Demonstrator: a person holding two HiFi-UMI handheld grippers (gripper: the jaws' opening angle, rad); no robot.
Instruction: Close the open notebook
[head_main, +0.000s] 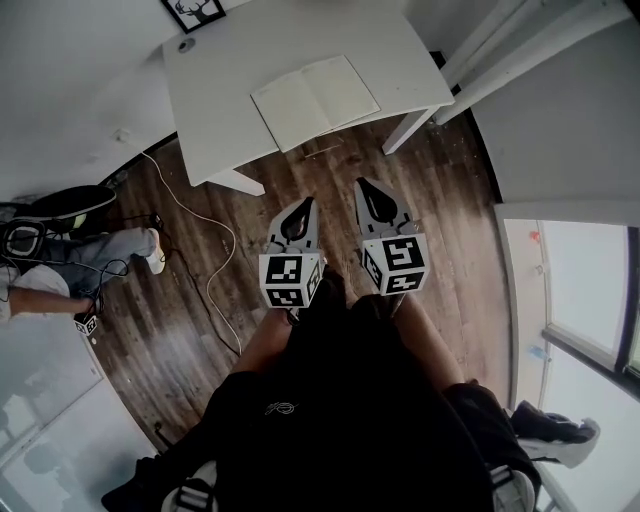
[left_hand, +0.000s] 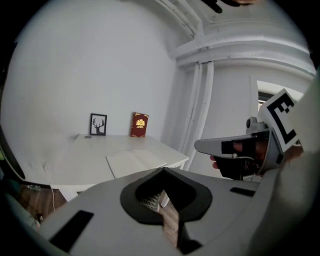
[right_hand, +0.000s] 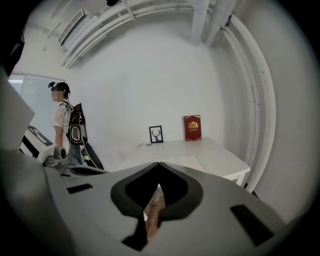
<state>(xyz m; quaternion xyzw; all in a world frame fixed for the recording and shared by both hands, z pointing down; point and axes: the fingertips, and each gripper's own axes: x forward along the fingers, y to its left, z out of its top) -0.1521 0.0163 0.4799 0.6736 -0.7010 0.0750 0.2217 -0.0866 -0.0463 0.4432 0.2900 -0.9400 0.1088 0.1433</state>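
Note:
The open notebook (head_main: 315, 100) lies flat with pale blank pages on the white table (head_main: 220, 90), near its front edge. It also shows in the left gripper view as the notebook (left_hand: 135, 161) and in the right gripper view as the notebook (right_hand: 192, 161). My left gripper (head_main: 307, 204) and right gripper (head_main: 363, 184) hang side by side over the wooden floor, short of the table and pointing towards it. Both are shut with nothing between the jaws. The left gripper (left_hand: 162, 170) sees the right gripper (left_hand: 200, 146) beside it. The right gripper (right_hand: 158, 163) faces the table head-on.
A red book (left_hand: 139, 124) and a small framed deer picture (left_hand: 98, 124) stand against the wall at the table's back. A white cable (head_main: 205, 235) runs over the floor. A person (right_hand: 65, 125) stands to the left. White pipes (left_hand: 200, 100) run up the corner to the table's right.

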